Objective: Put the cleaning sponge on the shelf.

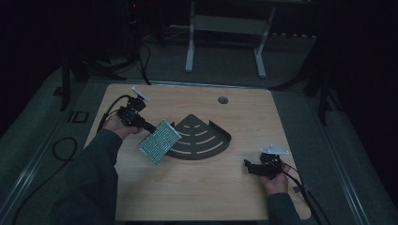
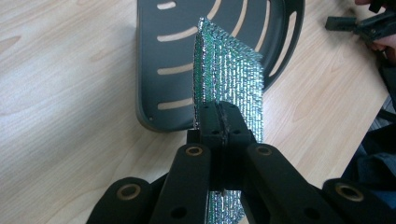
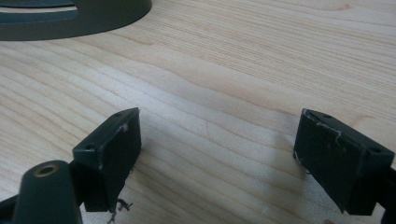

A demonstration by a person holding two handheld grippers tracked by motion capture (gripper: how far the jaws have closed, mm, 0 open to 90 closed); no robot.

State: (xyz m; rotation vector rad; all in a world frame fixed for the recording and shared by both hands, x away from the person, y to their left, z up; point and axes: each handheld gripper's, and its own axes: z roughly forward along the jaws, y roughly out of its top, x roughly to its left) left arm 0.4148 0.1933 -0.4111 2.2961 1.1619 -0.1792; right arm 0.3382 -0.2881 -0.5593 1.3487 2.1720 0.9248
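A flat green and silver glittery pad hangs tilted above the table, with my left gripper shut on its edge. It hovers over the left rim of a dark grey fan-shaped slotted tray lying in the middle of the wooden table. My right gripper rests low over bare wood at the right front, its jaws wide open with nothing between them. A corner of the tray lies beyond it.
A round cable hole sits near the table's far edge. Cables trail from both grippers off the table's sides. A white-legged frame stands on the floor behind the table.
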